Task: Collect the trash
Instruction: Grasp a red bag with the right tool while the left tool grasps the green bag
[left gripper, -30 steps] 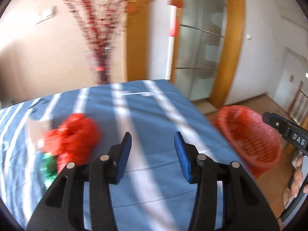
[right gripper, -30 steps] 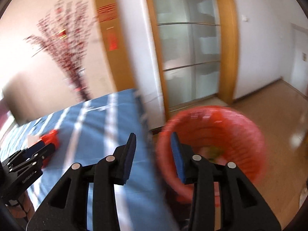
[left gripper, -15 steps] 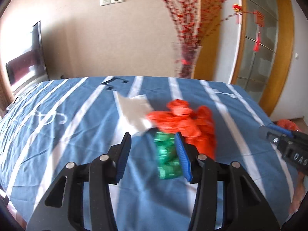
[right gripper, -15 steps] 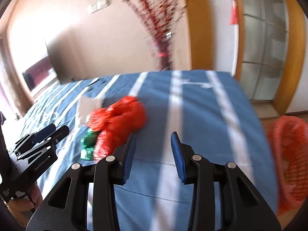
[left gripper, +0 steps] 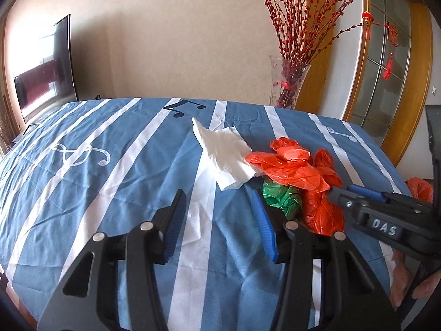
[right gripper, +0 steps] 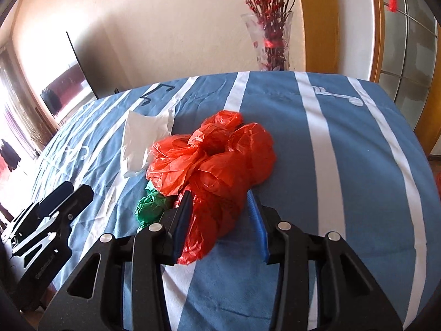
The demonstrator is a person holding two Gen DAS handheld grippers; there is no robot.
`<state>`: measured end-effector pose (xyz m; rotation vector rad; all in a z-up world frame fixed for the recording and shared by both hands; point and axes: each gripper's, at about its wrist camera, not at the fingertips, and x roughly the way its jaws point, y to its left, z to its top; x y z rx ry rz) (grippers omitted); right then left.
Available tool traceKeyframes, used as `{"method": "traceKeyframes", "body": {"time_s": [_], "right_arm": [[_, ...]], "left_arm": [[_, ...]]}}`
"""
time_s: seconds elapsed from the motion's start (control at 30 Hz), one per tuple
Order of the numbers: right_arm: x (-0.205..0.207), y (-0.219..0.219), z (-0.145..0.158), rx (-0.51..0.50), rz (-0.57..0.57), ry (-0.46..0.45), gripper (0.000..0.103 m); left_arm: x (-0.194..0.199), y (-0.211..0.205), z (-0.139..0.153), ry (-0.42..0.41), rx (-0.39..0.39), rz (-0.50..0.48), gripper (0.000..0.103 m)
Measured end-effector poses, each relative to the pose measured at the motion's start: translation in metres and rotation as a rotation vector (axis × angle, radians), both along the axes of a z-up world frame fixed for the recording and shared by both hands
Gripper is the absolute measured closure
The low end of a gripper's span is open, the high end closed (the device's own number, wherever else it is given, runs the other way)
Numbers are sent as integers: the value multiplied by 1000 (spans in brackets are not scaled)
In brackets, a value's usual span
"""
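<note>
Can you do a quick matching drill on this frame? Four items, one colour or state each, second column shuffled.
Column 1:
1. tissue
2. big bag
3. small wad
4. vase

Column 2:
A. green, tucked under the pile's near-left edge
B. clear glass, holds red-berry branches
C. white, lying flat on the cloth
D. red, crumpled, its tail between the right gripper's pads

Pairs: 1-C, 2-D, 3-A, 4-B
</note>
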<state>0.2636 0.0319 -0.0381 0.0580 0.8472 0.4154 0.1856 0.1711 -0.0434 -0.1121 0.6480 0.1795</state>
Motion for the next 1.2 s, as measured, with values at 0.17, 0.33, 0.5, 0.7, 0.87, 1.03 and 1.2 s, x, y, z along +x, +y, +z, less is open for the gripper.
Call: {"method": "traceKeyframes", "body": {"time_s": [0.17, 0.33, 0.5, 0.7, 0.87, 1.03, 1.2], "right_arm": [[6, 8, -9, -18, 16, 13, 57], [7, 12, -11, -23, 44, 5, 64], [6, 1, -9, -7, 26, -4, 76], [5, -27, -3, -6, -36, -26, 78], [2, -58, 1, -25, -111, -42, 77], [-2, -80, 5, -15, -147, -46, 78], [-7, -90, 8, -14, -155, -49, 77]], "left_arm": [[3, -3, -3, 8, -11, -9, 54], [7, -5, -7, 23, -30, -22, 54], [11, -11, -11, 41, -48, -44, 54], [18, -27, -14, 68, -67, -98, 54], [26, -42, -21, 99, -67, -141, 54], [36, -51, -31, 145, -71, -155, 54], [48, -51, -39, 187, -84, -142, 54]]}}
